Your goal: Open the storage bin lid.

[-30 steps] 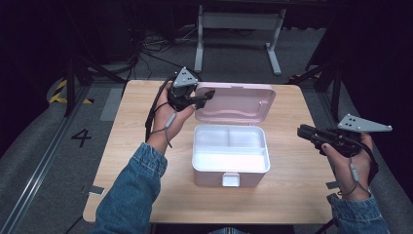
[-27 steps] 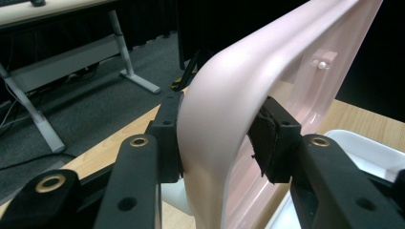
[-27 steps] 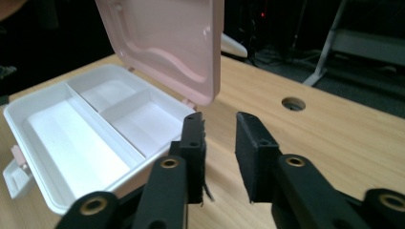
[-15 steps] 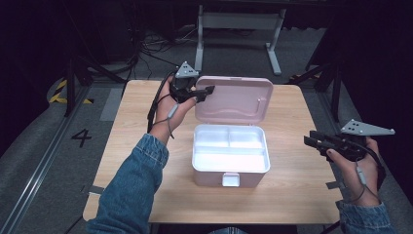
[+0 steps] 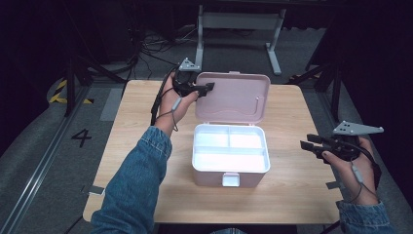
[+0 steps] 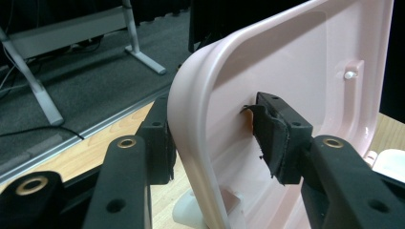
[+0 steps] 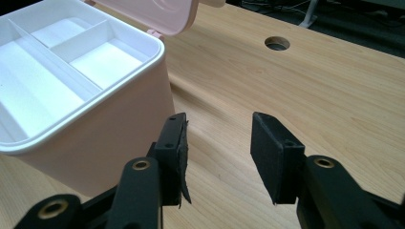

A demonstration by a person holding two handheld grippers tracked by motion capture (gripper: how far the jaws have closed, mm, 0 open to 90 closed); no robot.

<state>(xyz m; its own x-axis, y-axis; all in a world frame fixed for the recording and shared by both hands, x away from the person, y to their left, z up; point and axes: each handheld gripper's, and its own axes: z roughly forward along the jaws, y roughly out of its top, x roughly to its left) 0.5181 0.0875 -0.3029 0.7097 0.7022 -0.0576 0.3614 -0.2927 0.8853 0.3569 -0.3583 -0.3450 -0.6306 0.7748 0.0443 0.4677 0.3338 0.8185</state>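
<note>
A pink box (image 5: 231,171) with a white divided tray (image 5: 229,157) inside stands mid-table, its lid (image 5: 238,97) swung up at the back. My left gripper (image 5: 210,87) reaches in at the lid's upper left corner. In the left gripper view the lid's (image 6: 296,62) rounded edge stands between the jaws of this gripper (image 6: 217,139). They have just been opening, and the pads sit loosely on either side. My right gripper (image 5: 306,142) hovers over the table to the right of the box (image 7: 95,148). This gripper (image 7: 217,143) is open and has just been opening, with only bare wood between its pads.
The wooden table (image 5: 292,195) has a round cable hole (image 7: 277,44) beyond the box. A white latch (image 5: 230,179) juts from the box's front wall. A metal stand (image 5: 234,19) and cables lie on the floor behind the table.
The left gripper has moved away from the person with the lid's corner, and the lid has swung further back. The right gripper's jaws have widened while its hand stayed about where it was.
</note>
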